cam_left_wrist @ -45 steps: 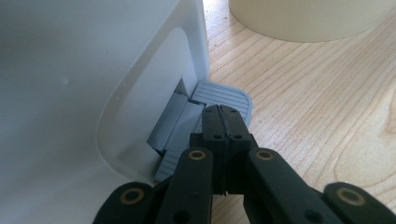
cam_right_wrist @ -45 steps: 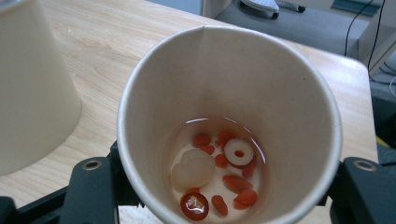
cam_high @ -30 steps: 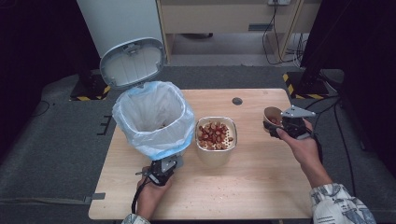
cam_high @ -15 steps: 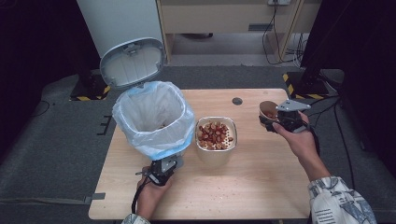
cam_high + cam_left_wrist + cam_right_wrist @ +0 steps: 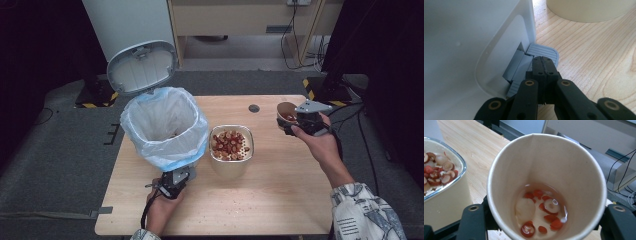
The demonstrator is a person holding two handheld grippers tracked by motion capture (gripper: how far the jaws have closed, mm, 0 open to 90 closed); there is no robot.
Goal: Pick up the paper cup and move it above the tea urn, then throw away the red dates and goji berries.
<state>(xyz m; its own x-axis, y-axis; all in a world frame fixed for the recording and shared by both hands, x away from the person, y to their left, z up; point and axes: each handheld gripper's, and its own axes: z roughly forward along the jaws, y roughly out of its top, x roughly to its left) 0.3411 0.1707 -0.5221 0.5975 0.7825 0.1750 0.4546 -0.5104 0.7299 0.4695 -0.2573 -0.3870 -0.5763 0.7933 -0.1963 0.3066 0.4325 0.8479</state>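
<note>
**Cup of fruit slices in my right tongs, bin pedal under my left**

My right tongs (image 5: 292,121) pinch a paper cup (image 5: 546,187), held above the right side of the tabletop (image 5: 280,200). Inside the cup sit red and pale fruit slices in a little liquid. Near the middle of the tabletop stands a cream strainer bowl (image 5: 231,146), heaped with the same red slices. To its left is a white pedal bin (image 5: 164,127), lined with a thin plastic bag, its lid (image 5: 142,66) tipped open. My left tongs (image 5: 543,67) are pressed together, resting on the bin's grey pedal (image 5: 544,51) at its base.
</note>
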